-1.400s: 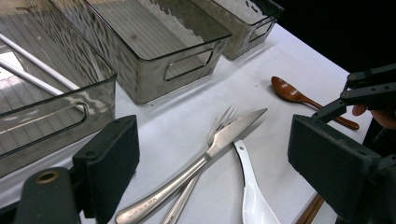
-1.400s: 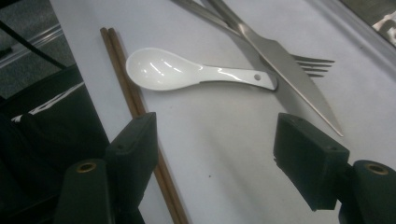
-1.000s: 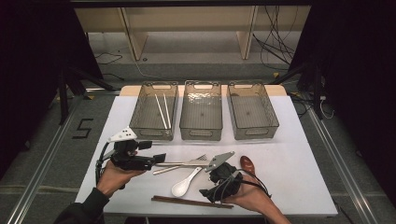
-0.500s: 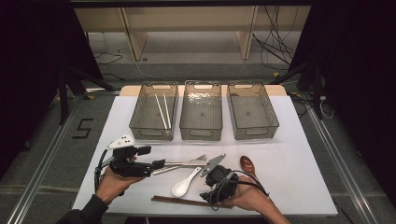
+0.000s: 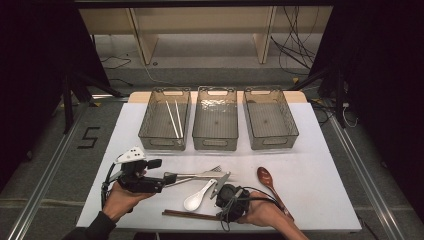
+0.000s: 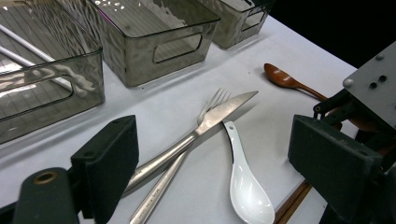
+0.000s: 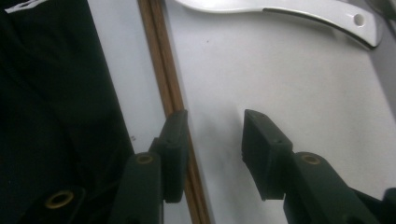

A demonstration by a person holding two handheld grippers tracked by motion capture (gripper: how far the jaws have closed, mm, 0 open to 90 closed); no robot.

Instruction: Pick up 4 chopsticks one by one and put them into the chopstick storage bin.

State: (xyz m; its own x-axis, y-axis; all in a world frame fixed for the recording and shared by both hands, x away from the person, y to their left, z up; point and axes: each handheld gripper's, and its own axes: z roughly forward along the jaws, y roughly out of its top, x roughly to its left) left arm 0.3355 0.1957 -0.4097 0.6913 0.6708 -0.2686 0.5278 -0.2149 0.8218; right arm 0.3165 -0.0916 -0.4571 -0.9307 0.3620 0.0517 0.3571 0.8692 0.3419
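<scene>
Right gripper view, brown chopsticks (image 7: pixel 163 60) partly hidden behind right gripper (image 7: pixel 214 140), jaws closing

Three bins in a row at the back of the tabletop (image 5: pixel 320 150): left bin (image 5: pixel 165 120) has two sticks (image 5: pixel 173 119) in it, middle bin (image 5: pixel 215 119), right bin (image 5: pixel 270 119). In front of them, knife (image 5: pixel 197 176) crosses over fork (image 5: pixel 200 172), just left of centre. Soup spoon (image 5: pixel 198 196) lies just in front of the knife tip. Wooden spoon (image 5: pixel 270 184) to the right, apart. Chopsticks (image 5: pixel 190 215) lie along the near edge, in front of the soup spoon.
</scene>
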